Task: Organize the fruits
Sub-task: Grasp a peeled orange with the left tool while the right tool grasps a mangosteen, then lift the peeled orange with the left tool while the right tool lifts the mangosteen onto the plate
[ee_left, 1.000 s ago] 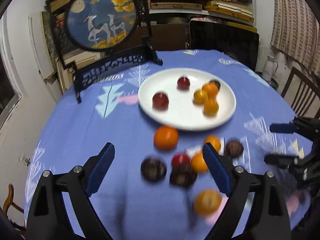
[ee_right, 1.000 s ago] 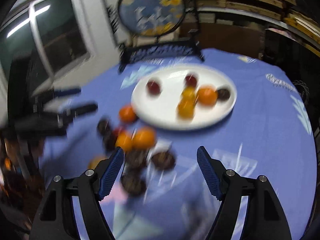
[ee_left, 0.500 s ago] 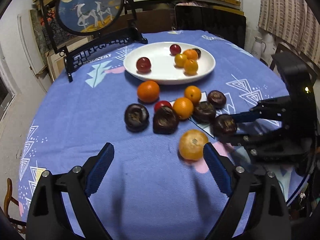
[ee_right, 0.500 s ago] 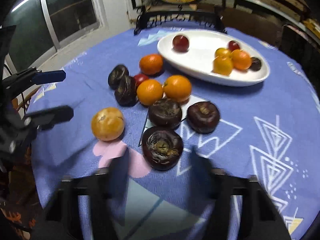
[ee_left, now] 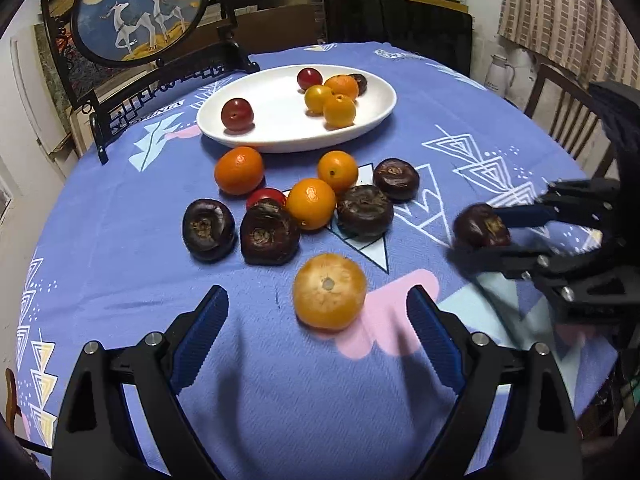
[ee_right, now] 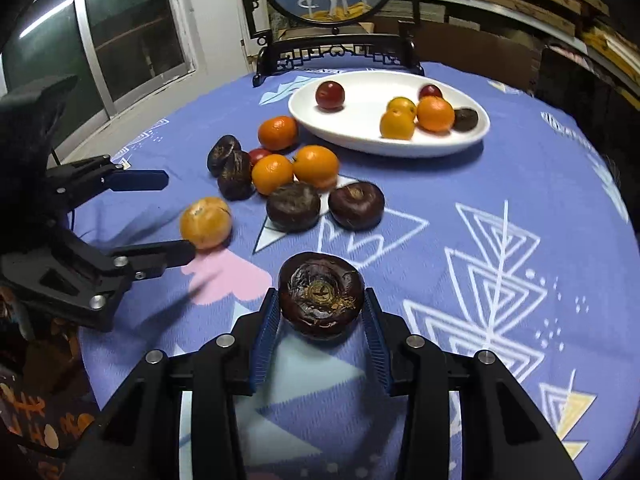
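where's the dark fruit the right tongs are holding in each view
Left wrist view: the dark fruit is at the far right edge, between the right tongs.
Right wrist view: the same fruit sits bottom centre, clamped between the blue pads.
Shared landmark: the white plate, beyond the loose fruit in both.

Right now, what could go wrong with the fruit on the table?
The right gripper pinches a round dark fruit only at its sides, so it might slip out. The pale orange sits loose between the open jaws of the left gripper and could roll away if bumped.
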### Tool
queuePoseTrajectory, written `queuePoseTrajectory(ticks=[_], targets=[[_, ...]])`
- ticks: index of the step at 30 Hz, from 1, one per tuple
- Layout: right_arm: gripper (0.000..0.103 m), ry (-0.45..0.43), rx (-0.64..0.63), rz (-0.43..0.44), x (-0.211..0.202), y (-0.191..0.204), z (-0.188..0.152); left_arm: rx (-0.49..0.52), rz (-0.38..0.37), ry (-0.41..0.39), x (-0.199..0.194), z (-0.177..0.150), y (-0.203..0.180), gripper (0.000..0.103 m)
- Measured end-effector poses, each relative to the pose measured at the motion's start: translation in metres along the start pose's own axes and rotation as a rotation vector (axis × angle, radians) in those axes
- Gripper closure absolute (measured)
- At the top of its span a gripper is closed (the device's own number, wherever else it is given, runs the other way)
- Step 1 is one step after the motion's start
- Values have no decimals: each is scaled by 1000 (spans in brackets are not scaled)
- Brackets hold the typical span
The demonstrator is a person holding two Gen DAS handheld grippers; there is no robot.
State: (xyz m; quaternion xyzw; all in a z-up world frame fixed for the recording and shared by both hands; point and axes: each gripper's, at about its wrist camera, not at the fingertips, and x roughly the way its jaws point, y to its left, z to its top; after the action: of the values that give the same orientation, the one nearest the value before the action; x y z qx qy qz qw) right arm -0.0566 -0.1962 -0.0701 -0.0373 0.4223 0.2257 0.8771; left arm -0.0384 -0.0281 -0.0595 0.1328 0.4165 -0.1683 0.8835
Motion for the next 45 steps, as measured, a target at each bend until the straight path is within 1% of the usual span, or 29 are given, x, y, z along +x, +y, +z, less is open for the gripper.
queuePoseTrajectory(ticks=[2, 6, 8, 9, 10, 11, 12, 13, 18, 21, 27, 32, 35, 39, 43, 45], targets=[[61, -6, 17, 17, 0, 0, -2, -7, 27, 3, 6, 3, -4, 15], [61, -11, 19, 36, -1, 3, -4, -34, 34, 27, 17, 9, -5, 15], [61, -8, 15, 36, -1, 6, -6, -48, 32, 37, 21, 9, -6, 17], [61, -9, 16, 33, -1, 6, -7, -50, 28, 43, 22, 9, -6, 28], [61, -10, 18, 33, -1, 6, -8, -53, 25, 47, 23, 8, -5, 48], [61, -11, 22, 37, -2, 6, -9, -70, 10, 61, 25, 7, -3, 60], [61, -12, 24, 37, -2, 7, -10, -90, -11, 72, 25, 6, 0, 63], [61, -13, 25, 36, -2, 7, -11, -104, -19, 67, 24, 5, 3, 64], [61, -9, 24, 41, -2, 9, -13, -114, -31, 37, 9, -2, 7, 64], [61, -7, 22, 44, -2, 13, -15, -104, -22, 28, 2, -7, 7, 64], [61, -5, 10, 45, -3, 21, -17, -104, -9, 27, -2, -13, 8, 64], [61, 3, 6, 51, -3, 26, -20, -103, -17, 32, -1, -16, 6, 64], [61, 10, -4, 49, -3, 27, -18, -94, -18, 37, 0, -13, 4, 64], [61, -16, -25, 35, -10, 27, -2, -66, -1, 14, -4, 7, 3, 64], [61, -68, -54, 15, -23, 24, 26, -48, 17, -44, -13, 39, 6, 64], [61, -101, -62, 3, -30, 21, 44, -52, 39, -83, -17, 61, 12, 64]])
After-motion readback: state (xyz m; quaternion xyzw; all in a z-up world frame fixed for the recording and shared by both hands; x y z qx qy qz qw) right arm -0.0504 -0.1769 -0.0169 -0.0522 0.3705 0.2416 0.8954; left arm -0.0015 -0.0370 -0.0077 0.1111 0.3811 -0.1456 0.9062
